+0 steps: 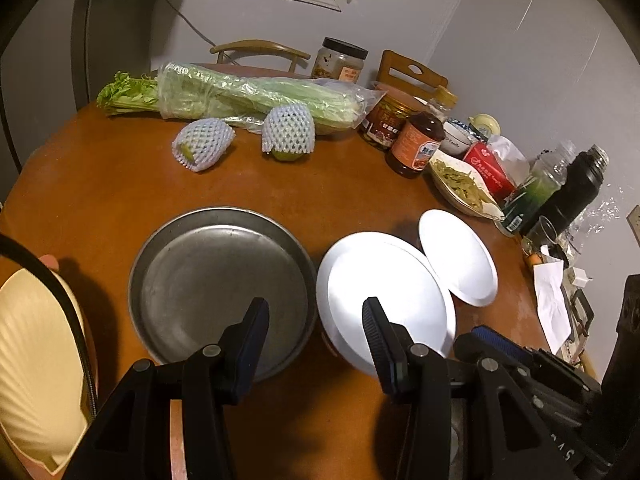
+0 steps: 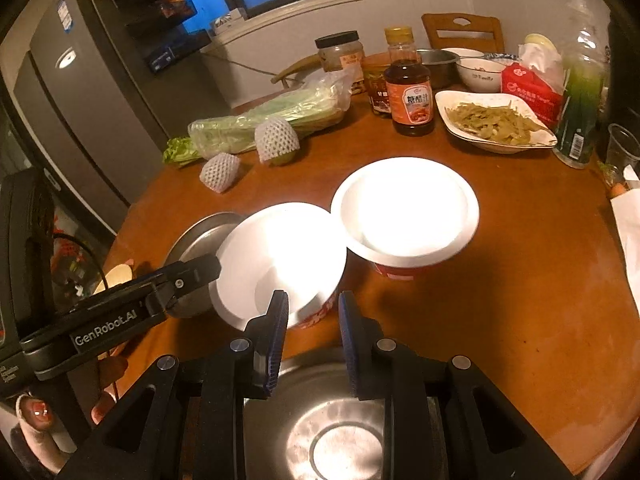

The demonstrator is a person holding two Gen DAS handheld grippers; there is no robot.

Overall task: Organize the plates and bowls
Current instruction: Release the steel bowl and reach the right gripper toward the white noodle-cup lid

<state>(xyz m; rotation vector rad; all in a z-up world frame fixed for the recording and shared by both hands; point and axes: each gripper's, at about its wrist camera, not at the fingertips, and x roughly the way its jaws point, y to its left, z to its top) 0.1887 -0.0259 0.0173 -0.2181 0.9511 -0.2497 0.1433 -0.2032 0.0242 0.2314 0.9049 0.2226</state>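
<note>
Right wrist view: I count two white bowls (image 2: 280,260) (image 2: 404,212) beyond one steel bowl (image 2: 340,432); both hand-held grippers (image 2: 313,338) (image 1: 316,332) narrow, empty.

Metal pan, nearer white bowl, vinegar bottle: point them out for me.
metal pan (image 1: 216,280), left wrist view, bare inner floor
nearer white bowl (image 2: 280,256), right wrist view, white inside
vinegar bottle (image 2: 412,102), right wrist view, orange label

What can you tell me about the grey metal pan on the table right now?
The metal pan is round and shallow, dull grey steel with a flat scuffed bottom and a low raised rim. It sits upright and empty on the brown table, close beside the nearer white bowl; whether the rims touch is unclear. The left gripper hovers over its near right edge, jaws open, gripping nothing.
</note>
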